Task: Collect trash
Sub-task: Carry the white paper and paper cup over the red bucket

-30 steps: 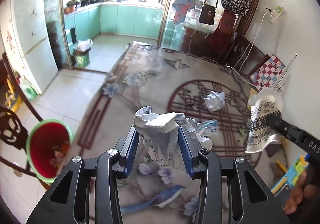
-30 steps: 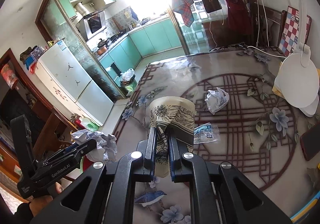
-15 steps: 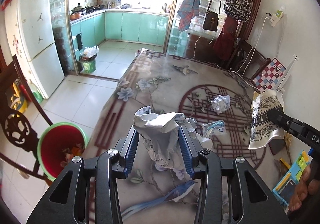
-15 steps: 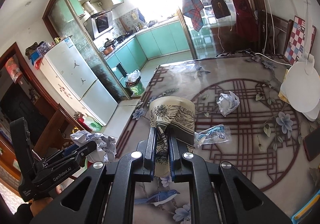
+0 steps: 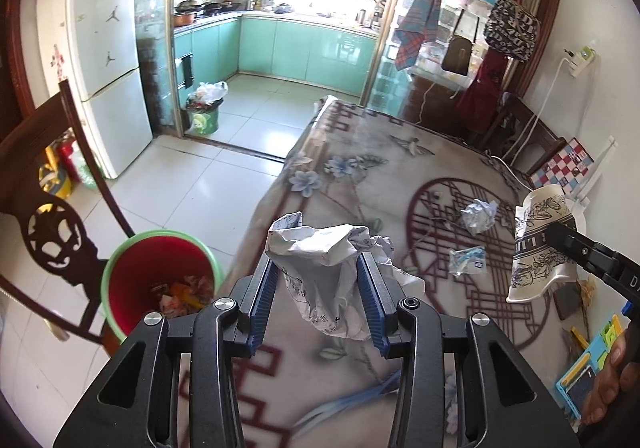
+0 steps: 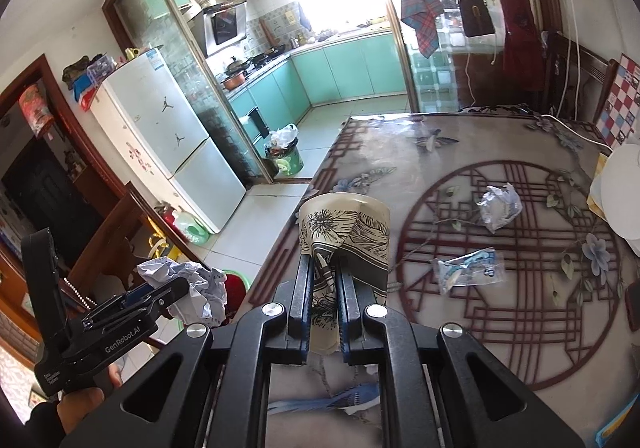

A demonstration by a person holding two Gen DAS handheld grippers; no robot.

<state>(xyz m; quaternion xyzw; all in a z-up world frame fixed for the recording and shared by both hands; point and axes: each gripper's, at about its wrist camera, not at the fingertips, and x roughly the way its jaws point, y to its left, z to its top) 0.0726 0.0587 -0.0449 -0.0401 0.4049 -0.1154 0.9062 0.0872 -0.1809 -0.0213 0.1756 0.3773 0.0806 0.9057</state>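
Observation:
My left gripper (image 5: 318, 272) is shut on a crumpled sheet of white paper (image 5: 324, 272), held above the table's near left edge; the same paper wad (image 6: 188, 288) shows at the lower left of the right wrist view. My right gripper (image 6: 325, 268) is shut on the squashed wall of a patterned paper cup (image 6: 344, 232), which also appears at the right of the left wrist view as the cup (image 5: 540, 244). A red bin with a green rim (image 5: 160, 280) stands on the floor left of the table, with scraps inside. On the table lie a crumpled paper ball (image 6: 498, 206) and a clear plastic wrapper (image 6: 466, 268).
The table (image 5: 360, 176) carries a floral cover. A dark carved wooden chair (image 5: 52, 232) stands by the red bin. A second green bin with a bag (image 5: 204, 112) sits by the kitchen door, beside a white fridge (image 5: 104, 60). White plates (image 6: 622, 192) rest at the table's right.
Both grippers have drawn back and to the left, toward the table's near left edge, keeping their loads. The red bin now shows larger and closer to the left gripper.

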